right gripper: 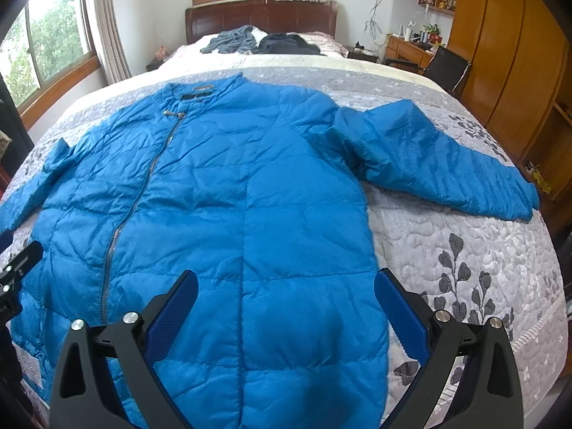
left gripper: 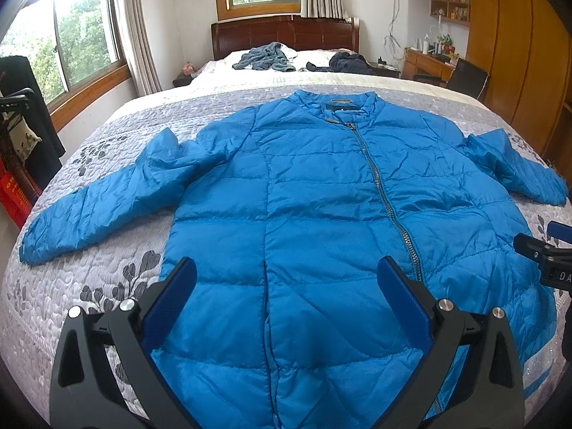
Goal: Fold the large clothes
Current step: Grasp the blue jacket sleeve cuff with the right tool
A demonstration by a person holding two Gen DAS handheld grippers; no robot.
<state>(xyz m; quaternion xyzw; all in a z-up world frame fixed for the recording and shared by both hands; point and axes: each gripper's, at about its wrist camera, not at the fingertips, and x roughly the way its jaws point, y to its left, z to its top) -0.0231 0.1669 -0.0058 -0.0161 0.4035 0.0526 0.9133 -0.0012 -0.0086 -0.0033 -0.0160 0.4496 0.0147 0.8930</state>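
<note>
Blue jacket [left gripper: 304, 193] spread flat, bedspread [left gripper: 107, 271] bare around sleeves.

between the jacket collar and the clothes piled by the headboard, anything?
Nothing: only bare quilt between the collar and the clothes, in both views.

Left gripper [left gripper: 286, 286] fingers spread wide; right gripper [right gripper: 286, 287] likewise.
</note>
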